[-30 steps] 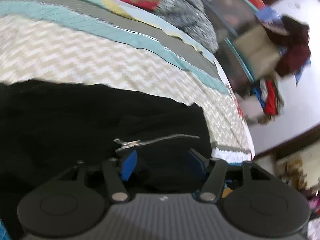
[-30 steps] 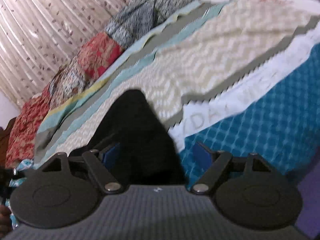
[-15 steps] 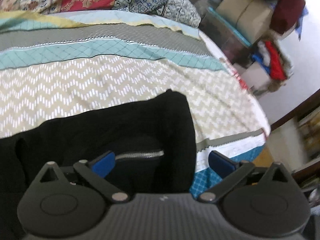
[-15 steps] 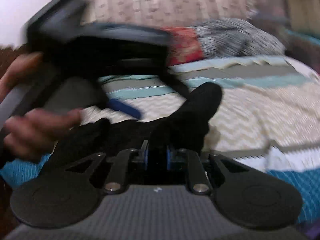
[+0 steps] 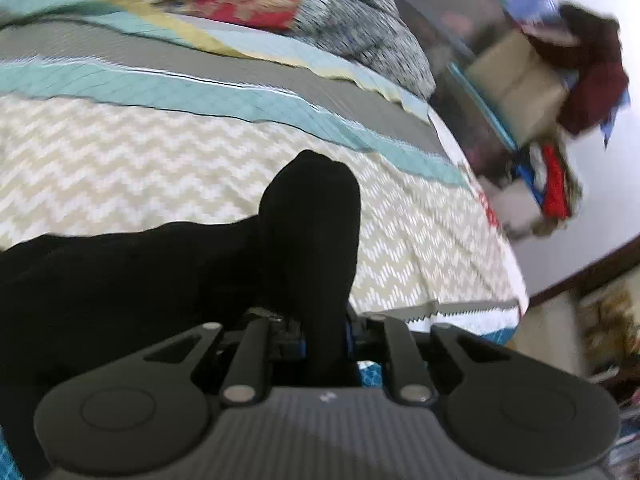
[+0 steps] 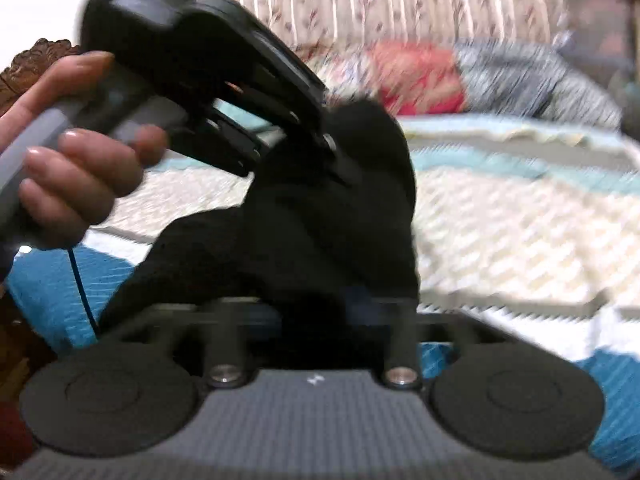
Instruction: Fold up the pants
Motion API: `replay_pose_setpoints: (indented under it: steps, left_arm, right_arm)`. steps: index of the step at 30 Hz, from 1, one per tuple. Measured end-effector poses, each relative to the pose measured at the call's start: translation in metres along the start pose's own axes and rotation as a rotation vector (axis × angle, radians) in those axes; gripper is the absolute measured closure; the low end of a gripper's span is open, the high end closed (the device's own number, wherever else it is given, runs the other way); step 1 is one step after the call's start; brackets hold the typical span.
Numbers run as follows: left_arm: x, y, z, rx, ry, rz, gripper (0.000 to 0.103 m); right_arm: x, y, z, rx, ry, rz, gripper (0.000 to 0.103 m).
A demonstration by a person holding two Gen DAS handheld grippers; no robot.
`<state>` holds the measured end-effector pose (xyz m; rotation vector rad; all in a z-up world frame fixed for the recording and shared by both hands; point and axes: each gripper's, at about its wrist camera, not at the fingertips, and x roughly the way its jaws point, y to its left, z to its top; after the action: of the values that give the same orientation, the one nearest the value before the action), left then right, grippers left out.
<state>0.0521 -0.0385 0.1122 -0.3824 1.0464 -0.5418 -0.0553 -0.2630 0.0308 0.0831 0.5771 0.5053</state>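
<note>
Fingers of the left gripper are closing, pinching black pants bunched over a chevron bedspread; pads mostly hidden. Right wrist view, blurred: right gripper apparently clamps pants; fingertips hidden.

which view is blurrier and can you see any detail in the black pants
Right wrist view is blurrier: the bedspread and pillows smear sideways, though the hand stays fairly sharp. Left wrist view is clearer, softening toward the clutter at right. In both, the pants read as flat black with no visible folds.
</note>
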Motion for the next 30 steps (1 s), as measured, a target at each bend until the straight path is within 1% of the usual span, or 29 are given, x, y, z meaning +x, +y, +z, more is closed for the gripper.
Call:
replay_pose_setpoints:
  steps: [3, 6, 9, 11, 13, 14, 16, 17, 18, 20, 21, 22, 23, 25, 27, 30]
  left_arm:
    - [-0.027, 0.033, 0.0, -0.07, -0.06, -0.024, 0.089]
    - [-0.057, 0.07, -0.003, -0.135, -0.113, -0.046, 0.089]
    - [-0.079, 0.104, -0.013, -0.177, -0.154, -0.021, 0.089]
    - [-0.09, 0.131, -0.023, -0.223, -0.177, 0.0, 0.089]
    - [-0.092, 0.158, -0.032, -0.277, -0.186, 0.031, 0.088]
    - [-0.087, 0.173, -0.038, -0.301, -0.184, 0.054, 0.087]
    - [-0.067, 0.197, -0.048, -0.345, -0.143, 0.115, 0.071]
    - [-0.054, 0.209, -0.054, -0.384, -0.116, 0.141, 0.068]
    - [-0.046, 0.216, -0.059, -0.408, -0.113, 0.132, 0.066]
    - [-0.045, 0.219, -0.063, -0.431, -0.158, 0.088, 0.063]
    - [-0.046, 0.218, -0.062, -0.429, -0.167, 0.081, 0.06]
    - [-0.047, 0.217, -0.061, -0.42, -0.172, 0.08, 0.056]
    - [-0.048, 0.215, -0.06, -0.409, -0.174, 0.086, 0.054]
    - [-0.056, 0.213, -0.059, -0.392, -0.179, 0.109, 0.045]
    - [-0.064, 0.205, -0.062, -0.377, -0.198, 0.115, 0.042]
    - [-0.081, 0.193, -0.071, -0.351, -0.227, 0.099, 0.033]
  right_arm:
    - [0.0, 0.018, 0.014, -0.01, -0.02, 0.08, 0.087]
    - [0.008, 0.041, 0.027, -0.027, -0.008, 0.171, 0.087]
    - [0.021, 0.074, 0.035, -0.104, 0.018, 0.231, 0.087]
    - [0.033, 0.093, 0.038, -0.147, 0.045, 0.277, 0.088]
    - [0.045, 0.114, 0.035, -0.195, 0.089, 0.323, 0.089]
    - [0.055, 0.125, 0.032, -0.24, 0.126, 0.331, 0.088]
    - [0.08, 0.141, 0.018, -0.335, 0.203, 0.292, 0.082]
    - [0.092, 0.145, 0.01, -0.36, 0.241, 0.269, 0.081]
    - [0.099, 0.145, 0.005, -0.361, 0.266, 0.26, 0.08]
    - [0.091, 0.141, 0.01, -0.324, 0.252, 0.282, 0.068]
    - [0.085, 0.136, 0.015, -0.301, 0.24, 0.3, 0.053]
    - [0.077, 0.134, 0.016, -0.273, 0.216, 0.315, 0.045]
    - [0.066, 0.126, 0.02, -0.241, 0.181, 0.327, 0.045]
    - [0.053, 0.119, 0.021, -0.205, 0.15, 0.333, 0.045]
    - [0.039, 0.106, 0.023, -0.159, 0.116, 0.308, 0.045]
    - [0.024, 0.085, 0.024, -0.086, 0.081, 0.281, 0.046]
